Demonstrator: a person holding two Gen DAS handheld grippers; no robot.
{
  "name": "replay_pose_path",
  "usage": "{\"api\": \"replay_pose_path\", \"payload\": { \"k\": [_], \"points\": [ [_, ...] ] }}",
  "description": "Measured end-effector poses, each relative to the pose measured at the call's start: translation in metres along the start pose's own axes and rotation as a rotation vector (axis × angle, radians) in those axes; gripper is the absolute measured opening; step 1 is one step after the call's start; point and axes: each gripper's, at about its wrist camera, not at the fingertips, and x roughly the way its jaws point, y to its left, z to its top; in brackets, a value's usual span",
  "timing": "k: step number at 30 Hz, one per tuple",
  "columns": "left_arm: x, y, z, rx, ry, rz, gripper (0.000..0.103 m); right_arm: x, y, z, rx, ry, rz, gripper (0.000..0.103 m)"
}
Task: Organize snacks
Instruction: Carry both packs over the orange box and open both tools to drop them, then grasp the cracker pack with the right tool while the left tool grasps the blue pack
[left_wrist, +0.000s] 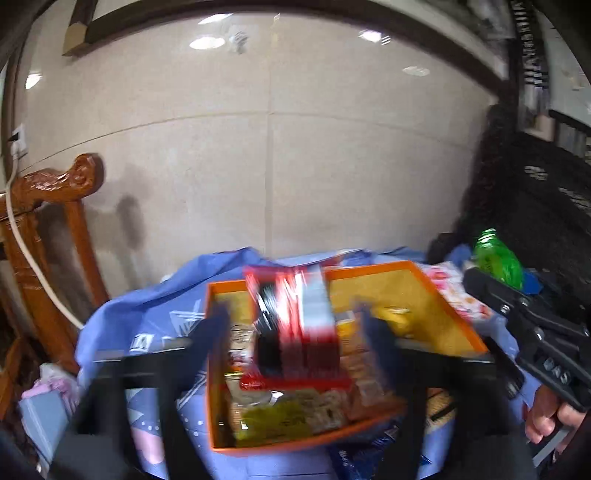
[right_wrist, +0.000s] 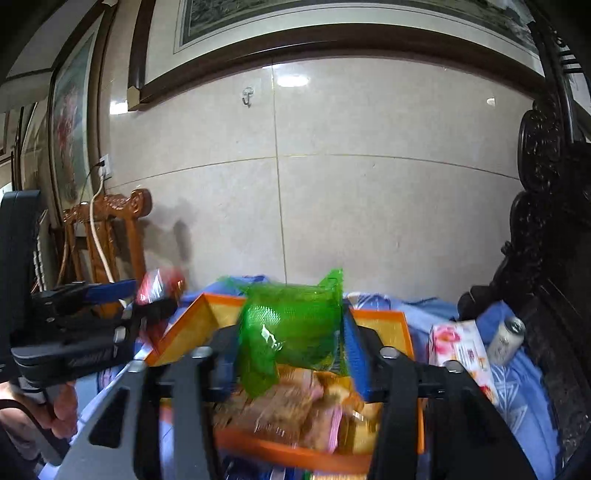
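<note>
A blue cloth (left_wrist: 110, 325) covers the surface, and a big orange box (left_wrist: 436, 291) full of snacks sits in the middle of it, near the back edge by the wall. The left gripper (left_wrist: 295, 325) is clamped on a red snack pack (left_wrist: 295, 314) held above the box. The right gripper (right_wrist: 291, 332) is clamped on a green net bag (right_wrist: 291, 317) above the box too, and a small pink box (right_wrist: 461, 347) lies by the right edge.

one orange tray (left_wrist: 447, 295), two grippers — left gripper (left_wrist: 295, 328), right gripper (right_wrist: 291, 332)
</note>
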Motion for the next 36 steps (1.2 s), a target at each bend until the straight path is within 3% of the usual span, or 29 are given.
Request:
{"api": "replay_pose_path", "payload": {
  "k": [2,6,23,32,36],
  "points": [
    [0.0,0.0,0.004,-0.012,-0.004,0.046,0.099,0.002,-0.001,-0.001,0.024,-0.003,-0.042,0.077],
    [-0.005,0.004,0.002,-0.016,-0.008,0.061,0.099,-0.008,0.002,-0.006,0.034,-0.006,-0.011,0.077],
    [-0.032,-0.005,-0.026,-0.031,0.007,0.042,0.099,-0.053,-0.008,-0.039,0.066,0.023,-0.022,0.078],
    [-0.018,-0.005,-0.11,-0.068,0.11,-0.004,0.099,-0.041,-0.056,-0.135,0.124,0.279,-0.088,0.078],
    [-0.015,-0.011,-0.143,-0.039,0.154,-0.041,0.099,-0.026,-0.057,-0.166,0.058,0.372,-0.072,0.078]
  ]
}}
